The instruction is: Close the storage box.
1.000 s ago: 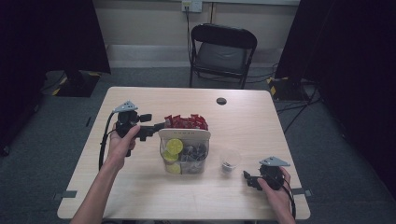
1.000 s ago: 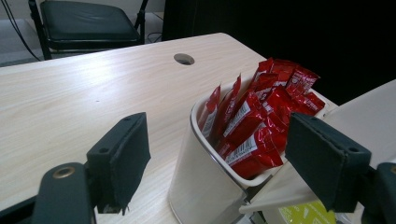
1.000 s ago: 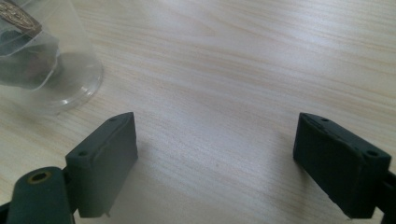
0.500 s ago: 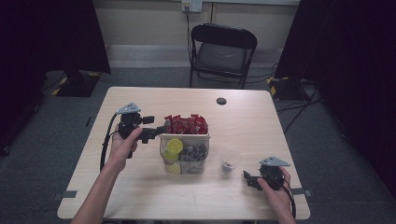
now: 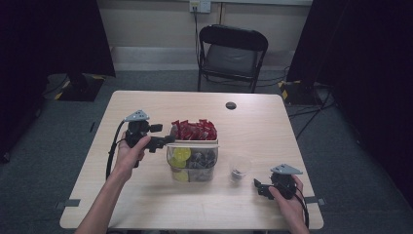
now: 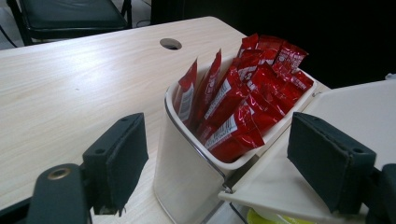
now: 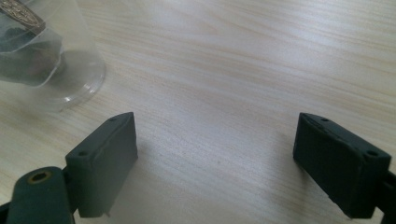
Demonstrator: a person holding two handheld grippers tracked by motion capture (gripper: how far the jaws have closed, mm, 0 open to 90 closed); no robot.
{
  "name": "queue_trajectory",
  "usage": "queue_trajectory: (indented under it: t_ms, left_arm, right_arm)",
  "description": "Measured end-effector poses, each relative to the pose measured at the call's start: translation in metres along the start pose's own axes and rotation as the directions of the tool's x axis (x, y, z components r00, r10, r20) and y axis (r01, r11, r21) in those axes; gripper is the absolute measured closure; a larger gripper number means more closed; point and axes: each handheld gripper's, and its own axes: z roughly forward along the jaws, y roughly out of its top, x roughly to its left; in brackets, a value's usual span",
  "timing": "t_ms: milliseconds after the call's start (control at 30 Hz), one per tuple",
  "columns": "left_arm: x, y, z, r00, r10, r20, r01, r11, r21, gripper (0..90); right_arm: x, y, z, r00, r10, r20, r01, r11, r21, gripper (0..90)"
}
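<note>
At centre-left of the high view the left tongs (image 5: 163,141) are reaching, jaws apart, toward the tub (image 5: 193,142) of red packets (image 6: 243,107) at mid-frame on the tabletop (image 5: 146,204); no packet is gripped yet, so I judge the picking barely begun; packet barcodes are showing, lettering unreadable; at lower right the right tongs (image 5: 258,187) are resting apart beside a plastic cup (image 5: 239,168).

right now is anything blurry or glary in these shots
High view: table evenly lit, room edges dark. Left gripper view: red packets sharp with small glints, near jaws slightly soft. Right gripper view: clear cup blurred at the corner, soft shadows under the open jaws.
</note>
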Motion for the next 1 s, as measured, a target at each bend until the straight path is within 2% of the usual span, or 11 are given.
queue_trajectory:
  t_ms: [267,433,633,700,767,900,1000]
  left_arm:
    - [0.000,-0.005,0.004,1.0000,0.000,0.004,0.000,0.9997,0.024,19.6]
    - [0.000,-0.008,0.006,0.9997,-0.008,0.022,0.007,0.9988,0.049,19.6]
    - [0.004,-0.015,0.010,0.9999,-0.014,0.006,0.014,0.9965,0.082,19.5]
    - [0.005,-0.018,0.012,0.9998,-0.008,-0.015,0.010,0.9956,0.093,19.3]
    - [0.007,-0.021,0.013,0.9996,-0.027,0.002,0.027,0.9951,0.095,16.3]
    - [0.006,-0.021,0.011,1.0000,-0.010,-0.002,0.010,0.9946,0.104,16.1]
    - [0.005,-0.021,0.011,0.9999,-0.014,0.004,0.014,0.9945,0.104,16.1]
  right_arm:
    - [0.000,0.000,0.000,1.0000,0.000,0.000,0.000,1.000,0.000,13.3]
    - [0.000,0.000,0.000,1.0000,0.000,-0.001,0.000,1.000,0.000,13.3]
    - [0.000,0.000,0.000,1.0000,0.000,0.000,0.000,1.000,0.000,13.3]
    - [0.000,0.000,0.000,1.0000,0.000,0.000,0.000,1.000,0.000,13.3]
    - [0.000,0.000,0.000,1.0000,0.000,0.000,0.000,1.000,0.000,13.3]
    - [0.000,0.000,0.000,1.0000,0.000,0.000,0.000,1.000,0.000,13.2]
    - [0.000,0.000,0.000,1.0000,0.000,-0.001,0.000,1.000,0.000,13.2]
